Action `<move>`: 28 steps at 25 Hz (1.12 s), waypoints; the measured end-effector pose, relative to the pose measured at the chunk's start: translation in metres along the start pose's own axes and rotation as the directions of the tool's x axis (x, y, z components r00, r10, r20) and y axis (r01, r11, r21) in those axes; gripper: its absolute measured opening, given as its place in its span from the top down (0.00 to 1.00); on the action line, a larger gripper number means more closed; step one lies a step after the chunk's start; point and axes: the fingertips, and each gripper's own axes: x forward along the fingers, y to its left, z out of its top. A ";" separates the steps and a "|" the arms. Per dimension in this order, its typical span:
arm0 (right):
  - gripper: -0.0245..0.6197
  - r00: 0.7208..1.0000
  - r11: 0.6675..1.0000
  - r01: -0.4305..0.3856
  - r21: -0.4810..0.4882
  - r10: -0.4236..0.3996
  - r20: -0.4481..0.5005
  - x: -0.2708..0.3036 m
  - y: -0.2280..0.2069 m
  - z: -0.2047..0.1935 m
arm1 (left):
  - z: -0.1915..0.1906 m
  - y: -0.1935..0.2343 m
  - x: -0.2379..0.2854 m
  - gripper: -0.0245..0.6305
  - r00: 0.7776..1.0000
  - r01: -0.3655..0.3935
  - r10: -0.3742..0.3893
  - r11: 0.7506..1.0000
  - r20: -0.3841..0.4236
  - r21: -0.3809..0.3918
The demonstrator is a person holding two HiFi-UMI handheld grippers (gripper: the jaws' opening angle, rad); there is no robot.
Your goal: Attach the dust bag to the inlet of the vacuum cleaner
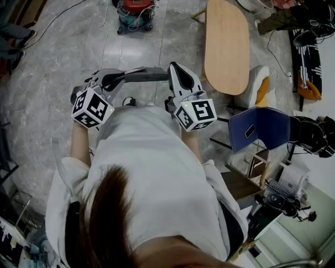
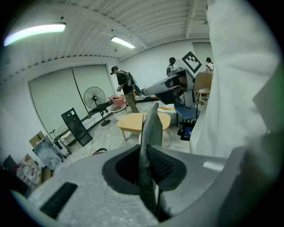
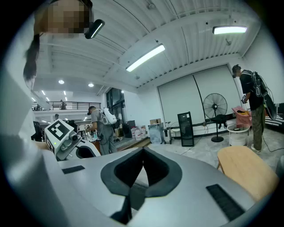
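My left gripper (image 1: pixel 123 78) is held close in front of the person's white shirt, its marker cube at the left. It is shut on a thin grey textured sheet (image 2: pixel 148 146), seemingly the dust bag, which stands edge-on between the jaws and sticks out past them. In the head view that grey sheet (image 1: pixel 149 75) reaches across toward my right gripper (image 1: pixel 175 68). The right one points away from the body, shut and empty. A red and teal vacuum cleaner (image 1: pixel 136 14) stands on the floor well ahead. Its inlet does not show.
An oval wooden table (image 1: pixel 226 47) stands ahead on the right, with a white and orange seat (image 1: pixel 257 86) and a blue chair (image 1: pixel 259 128) nearer. Cables trail over the grey floor. A standing fan (image 2: pixel 94 95) and several people are farther off in the room.
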 end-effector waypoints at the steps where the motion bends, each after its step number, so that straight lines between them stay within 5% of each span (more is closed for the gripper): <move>1: 0.96 1.000 1.000 -0.002 0.000 0.002 0.000 -0.003 -0.001 0.001 | 0.002 -0.001 0.000 0.90 1.000 -0.004 0.004 1.000 -0.003 -0.002; 28: 0.96 0.999 0.999 -0.003 0.032 0.002 0.051 -0.078 -0.067 -0.006 | 0.062 -0.053 0.058 0.90 0.999 -0.017 0.018 0.999 0.030 -0.048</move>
